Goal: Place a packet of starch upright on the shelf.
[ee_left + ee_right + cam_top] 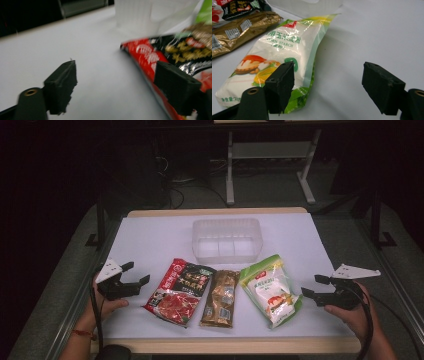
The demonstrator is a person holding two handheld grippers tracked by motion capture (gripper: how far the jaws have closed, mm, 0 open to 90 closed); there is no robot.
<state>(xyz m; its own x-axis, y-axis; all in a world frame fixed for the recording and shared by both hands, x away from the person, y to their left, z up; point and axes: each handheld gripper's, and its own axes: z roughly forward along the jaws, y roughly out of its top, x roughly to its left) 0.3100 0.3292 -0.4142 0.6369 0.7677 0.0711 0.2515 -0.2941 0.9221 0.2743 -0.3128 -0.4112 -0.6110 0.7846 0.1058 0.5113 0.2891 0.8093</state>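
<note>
High view: three packets lie in a row along the near half of the white tabletop (150, 240), with a clear plastic tub (227, 240) behind them toward the far edge. The red packet (179, 291) is leftmost, the gold packet (220, 298) touches its right side, and the green starch bag (270, 288) lies just beside the gold one.

The left gripper (134, 274) is held near the left edge, its jaws spread apart with nothing between them, pointing toward the red packet and close to it but not touching. In the left gripper view, which is blurred, the left gripper (115, 82) has bare tabletop between its jaws, and the red packet (150, 57) lies under and beyond one jaw.

The right gripper (314, 286) is held near the right edge, jaws also spread wide and holding nothing, aimed at the starch bag. In the right gripper view, the right gripper (328, 83) has one jaw in front of the bag's near corner, the other over bare tabletop; the starch bag (284, 47) lies flat, the gold packet (239, 31) beyond it.
</note>
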